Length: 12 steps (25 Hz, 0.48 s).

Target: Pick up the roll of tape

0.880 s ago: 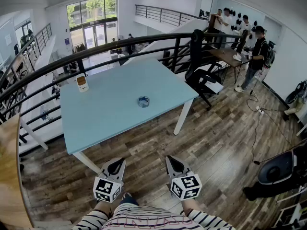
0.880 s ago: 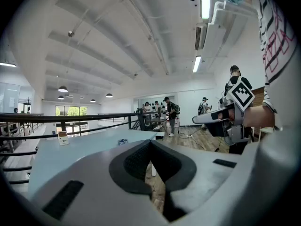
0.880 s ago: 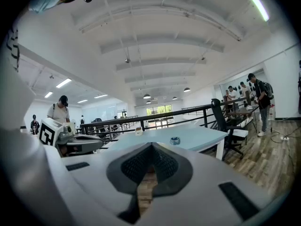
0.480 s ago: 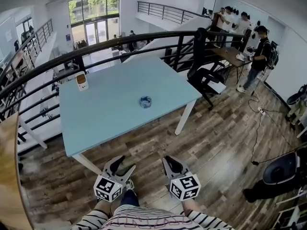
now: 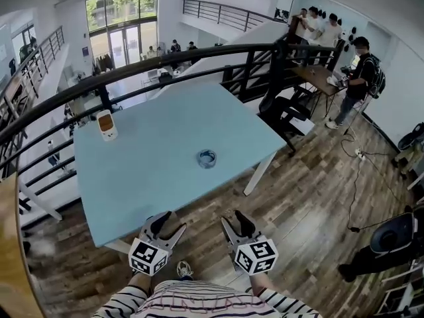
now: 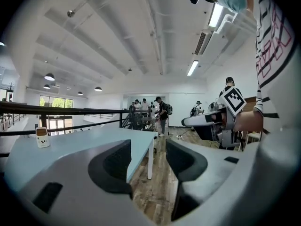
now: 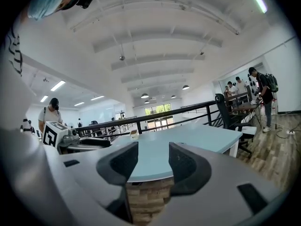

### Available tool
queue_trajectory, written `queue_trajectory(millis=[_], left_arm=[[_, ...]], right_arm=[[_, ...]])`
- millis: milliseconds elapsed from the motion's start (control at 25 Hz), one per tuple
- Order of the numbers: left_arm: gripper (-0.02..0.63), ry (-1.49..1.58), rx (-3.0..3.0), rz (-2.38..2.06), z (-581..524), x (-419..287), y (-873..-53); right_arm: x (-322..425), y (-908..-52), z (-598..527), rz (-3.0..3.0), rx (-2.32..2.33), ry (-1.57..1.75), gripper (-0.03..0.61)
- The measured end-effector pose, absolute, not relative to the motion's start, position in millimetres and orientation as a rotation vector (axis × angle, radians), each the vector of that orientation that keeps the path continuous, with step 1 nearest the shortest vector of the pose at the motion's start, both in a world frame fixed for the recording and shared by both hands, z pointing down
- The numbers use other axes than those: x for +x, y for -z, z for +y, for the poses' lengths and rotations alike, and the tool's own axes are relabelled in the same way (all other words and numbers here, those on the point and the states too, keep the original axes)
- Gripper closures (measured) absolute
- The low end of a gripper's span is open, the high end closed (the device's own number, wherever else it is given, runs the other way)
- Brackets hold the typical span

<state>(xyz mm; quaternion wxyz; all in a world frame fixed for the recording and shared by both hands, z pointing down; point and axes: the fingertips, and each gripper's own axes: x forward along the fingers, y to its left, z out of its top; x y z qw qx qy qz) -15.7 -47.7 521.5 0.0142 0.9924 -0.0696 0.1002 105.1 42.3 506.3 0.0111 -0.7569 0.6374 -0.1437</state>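
Note:
The roll of tape is a small blue-grey ring lying flat on the light blue table, right of its middle. Both grippers hang low in front of the person, just short of the table's near edge and well short of the tape. My left gripper has its jaws spread with nothing between them. My right gripper is open and empty as well. In the left gripper view the left gripper looks past the table's corner. In the right gripper view the right gripper faces the table's edge. The tape does not show in either gripper view.
A small white and orange device stands at the table's far left. A black railing curves behind the table. A black chair stands off the right corner. Several people stand by a desk at the far right. Wood floor lies underneath.
The person has stepped closer to the table, so it and the tape sit lower in the head view. Both grippers' jaws have spread from shut to open, the left one first.

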Motion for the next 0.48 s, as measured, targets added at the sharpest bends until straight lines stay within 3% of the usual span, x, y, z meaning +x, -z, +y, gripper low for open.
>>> queue_trajectory(millis=[480], left_arm=[[0.405,-0.380,3.095,-0.139,-154,-10,-521]], right_arm=[[124,-509,-63,1.928,-2.478,0.473,0.382]])
